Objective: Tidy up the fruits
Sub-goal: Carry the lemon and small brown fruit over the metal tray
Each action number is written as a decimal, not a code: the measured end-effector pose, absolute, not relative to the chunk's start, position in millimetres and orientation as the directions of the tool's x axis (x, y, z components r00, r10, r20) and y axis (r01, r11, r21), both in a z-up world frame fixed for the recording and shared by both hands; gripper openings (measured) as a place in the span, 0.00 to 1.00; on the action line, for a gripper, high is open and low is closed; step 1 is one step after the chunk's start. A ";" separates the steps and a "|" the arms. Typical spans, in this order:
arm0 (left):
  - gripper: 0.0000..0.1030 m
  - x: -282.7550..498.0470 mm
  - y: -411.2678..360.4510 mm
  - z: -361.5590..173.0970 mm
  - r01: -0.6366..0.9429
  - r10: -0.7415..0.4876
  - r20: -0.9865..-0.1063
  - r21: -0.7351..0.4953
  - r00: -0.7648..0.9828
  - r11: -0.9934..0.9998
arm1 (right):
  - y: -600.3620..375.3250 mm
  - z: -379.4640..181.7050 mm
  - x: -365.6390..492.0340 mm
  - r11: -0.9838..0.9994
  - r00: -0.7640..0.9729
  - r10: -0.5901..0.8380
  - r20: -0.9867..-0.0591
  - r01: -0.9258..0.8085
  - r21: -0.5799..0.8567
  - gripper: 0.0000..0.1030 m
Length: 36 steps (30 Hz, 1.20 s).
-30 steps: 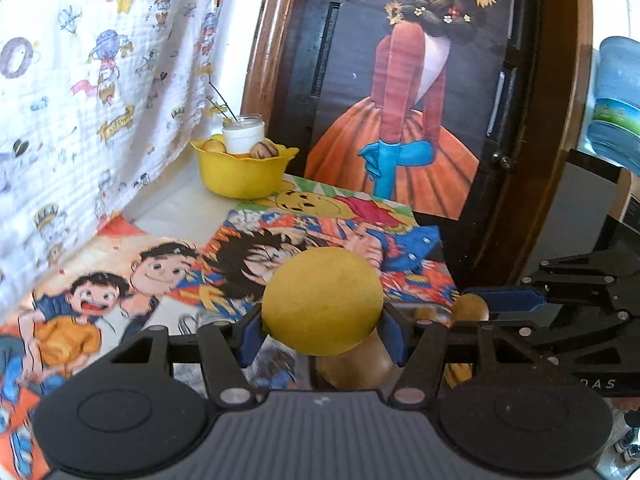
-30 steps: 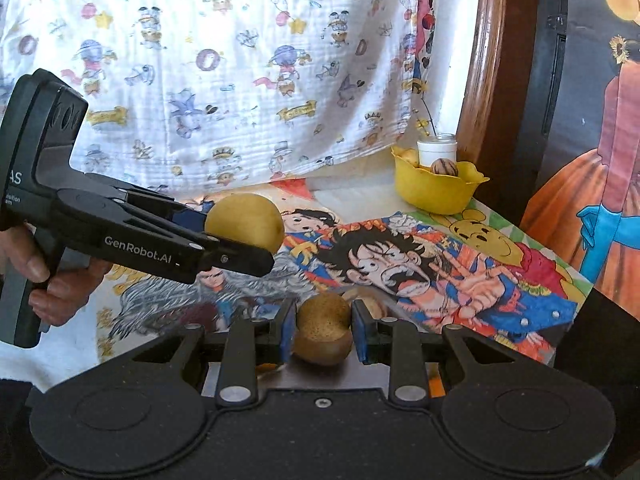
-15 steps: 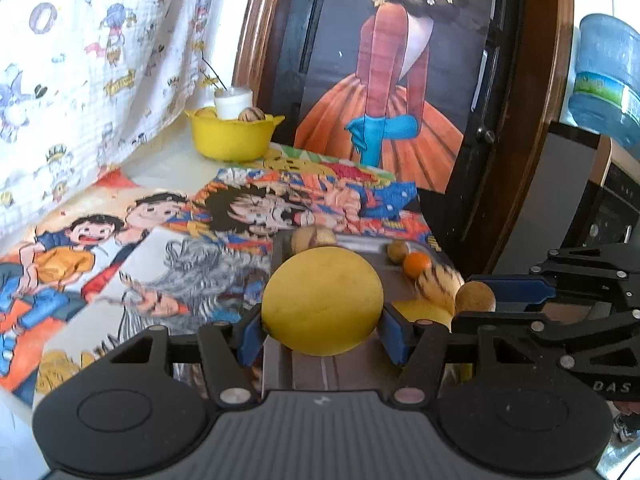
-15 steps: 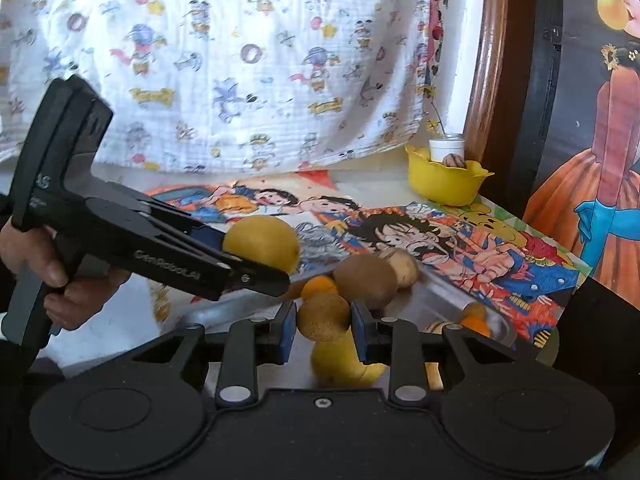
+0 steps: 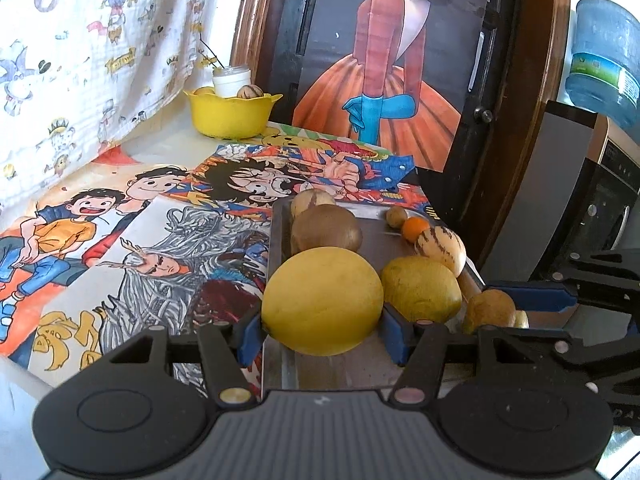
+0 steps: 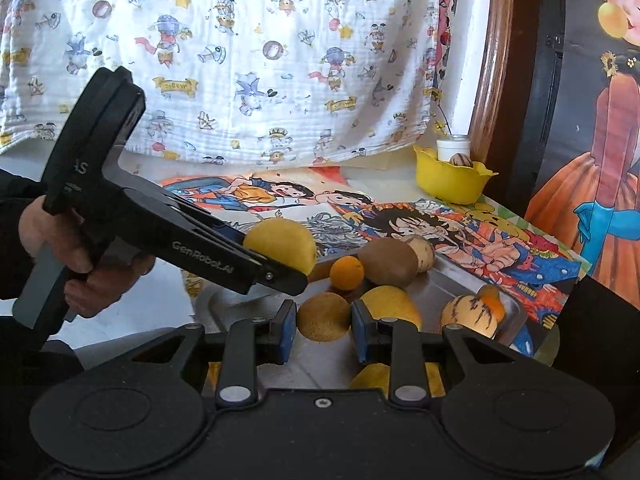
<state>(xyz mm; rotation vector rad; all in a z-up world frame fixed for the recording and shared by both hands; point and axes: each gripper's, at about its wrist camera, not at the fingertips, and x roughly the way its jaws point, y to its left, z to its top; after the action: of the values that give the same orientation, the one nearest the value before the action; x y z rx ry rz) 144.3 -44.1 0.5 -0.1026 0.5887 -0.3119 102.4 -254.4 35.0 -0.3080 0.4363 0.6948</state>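
Here the left tool (image 5: 322, 322) pinches a smooth round yellow fruit (image 5: 322, 300), the right tool (image 6: 323, 330) a rough brown ball (image 6: 323, 316).

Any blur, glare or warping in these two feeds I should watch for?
Left wrist: sharp; fisheye bends the door frame; water bottle and upper right washed out by daylight. Right wrist: mostly sharp, but the yellow fruit in the left gripper looks slightly soft-edged.

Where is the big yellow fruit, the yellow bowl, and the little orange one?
big yellow fruit (image 5: 322, 300), left wrist view, middle of its front skin.
yellow bowl (image 5: 230, 114), left wrist view, its front wall.
little orange fruit (image 6: 346, 273), right wrist view, centre of its skin.
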 end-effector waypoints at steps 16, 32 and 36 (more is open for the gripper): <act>0.62 133.2 -46.2 -5.7 0.277 -0.326 -0.544 -0.172 0.773 0.945 | -260.0 9.9 90.4 0.858 0.703 0.444 -0.555 -0.512 0.039 0.31; 0.63 132.9 -54.1 -5.1 0.285 -0.291 -0.567 -0.102 0.770 0.953 | -261.0 1.4 86.8 0.889 0.724 0.410 -0.555 -0.453 0.065 0.31; 0.63 133.5 -56.2 -5.2 0.291 -0.284 -0.573 -0.082 0.769 0.953 | -261.5 0.6 86.4 0.891 0.725 0.409 -0.554 -0.447 0.074 0.31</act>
<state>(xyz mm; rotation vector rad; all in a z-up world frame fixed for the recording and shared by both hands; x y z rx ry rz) 133.5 -56.2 -5.2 0.0118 0.6193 -0.3118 86.4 -261.5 0.6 -0.0663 0.5946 0.4728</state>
